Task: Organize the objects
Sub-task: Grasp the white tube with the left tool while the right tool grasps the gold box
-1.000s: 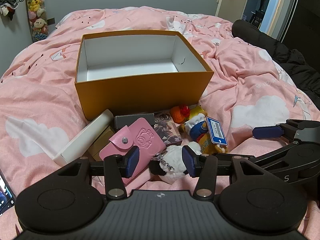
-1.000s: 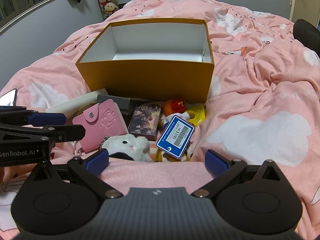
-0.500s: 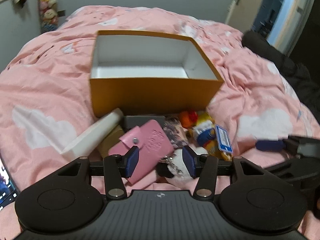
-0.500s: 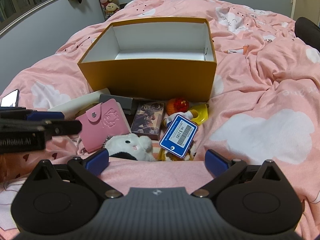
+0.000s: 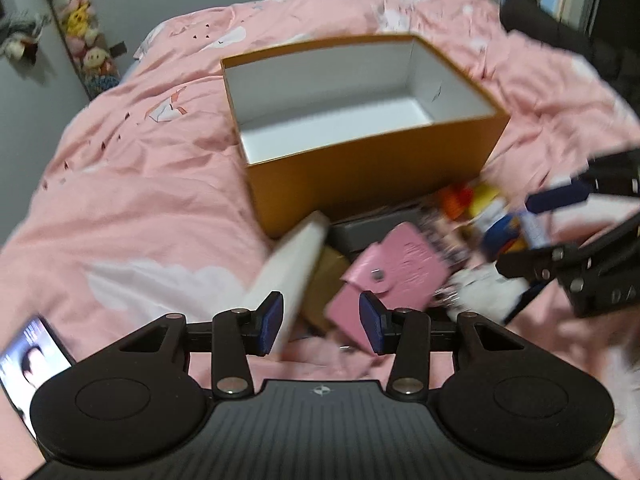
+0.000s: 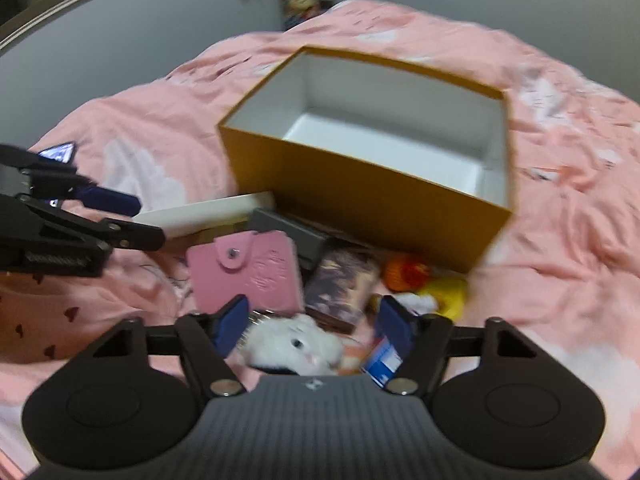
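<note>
- Both views have swung since a second ago; our right tool (image 6: 314, 330) has just been closing, white plush (image 6: 296, 346) between its pads, untouched.
- Our left tool (image 5: 321, 324), part open after narrowing slightly, grips nothing; pink wallet (image 5: 394, 270) lies at its 1 o'clock.
- Orange box (image 5: 372, 168) sits at 12 on the bed (image 5: 132, 200).

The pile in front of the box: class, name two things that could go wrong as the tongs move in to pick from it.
1. The right tongs, jaws just closing, straddle the white plush, whose keychain lies against the pink wallet; it may snag and drag the wallet.
2. The left tongs sit between the white case and the wallet; they could pinch both or knock the tilted case.
</note>
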A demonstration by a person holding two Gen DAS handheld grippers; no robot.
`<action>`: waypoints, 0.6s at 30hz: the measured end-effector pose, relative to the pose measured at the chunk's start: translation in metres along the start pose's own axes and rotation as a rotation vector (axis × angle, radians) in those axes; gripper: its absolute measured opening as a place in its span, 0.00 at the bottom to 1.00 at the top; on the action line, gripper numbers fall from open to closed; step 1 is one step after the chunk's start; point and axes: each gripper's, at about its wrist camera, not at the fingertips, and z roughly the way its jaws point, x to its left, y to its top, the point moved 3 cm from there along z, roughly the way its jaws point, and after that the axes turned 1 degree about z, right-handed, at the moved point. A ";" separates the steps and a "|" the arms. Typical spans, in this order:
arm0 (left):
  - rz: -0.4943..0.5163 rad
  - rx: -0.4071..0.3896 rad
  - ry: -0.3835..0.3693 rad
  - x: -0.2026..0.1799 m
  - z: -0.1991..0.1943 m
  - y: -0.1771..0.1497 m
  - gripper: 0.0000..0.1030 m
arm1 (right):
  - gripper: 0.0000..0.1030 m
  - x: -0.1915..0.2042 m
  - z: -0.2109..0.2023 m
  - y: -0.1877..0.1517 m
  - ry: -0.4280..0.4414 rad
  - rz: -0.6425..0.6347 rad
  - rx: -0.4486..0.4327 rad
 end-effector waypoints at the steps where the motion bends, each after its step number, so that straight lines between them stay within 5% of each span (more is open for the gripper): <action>1: 0.018 0.009 0.009 0.001 0.003 0.001 0.51 | 0.65 0.003 0.006 0.006 0.016 -0.016 0.014; 8: 0.175 0.100 0.004 0.005 0.034 0.019 0.53 | 0.58 0.012 0.045 0.040 0.056 -0.091 0.053; 18: 0.441 0.331 0.002 -0.001 0.084 0.024 0.53 | 0.58 0.008 0.072 0.050 0.120 -0.096 0.096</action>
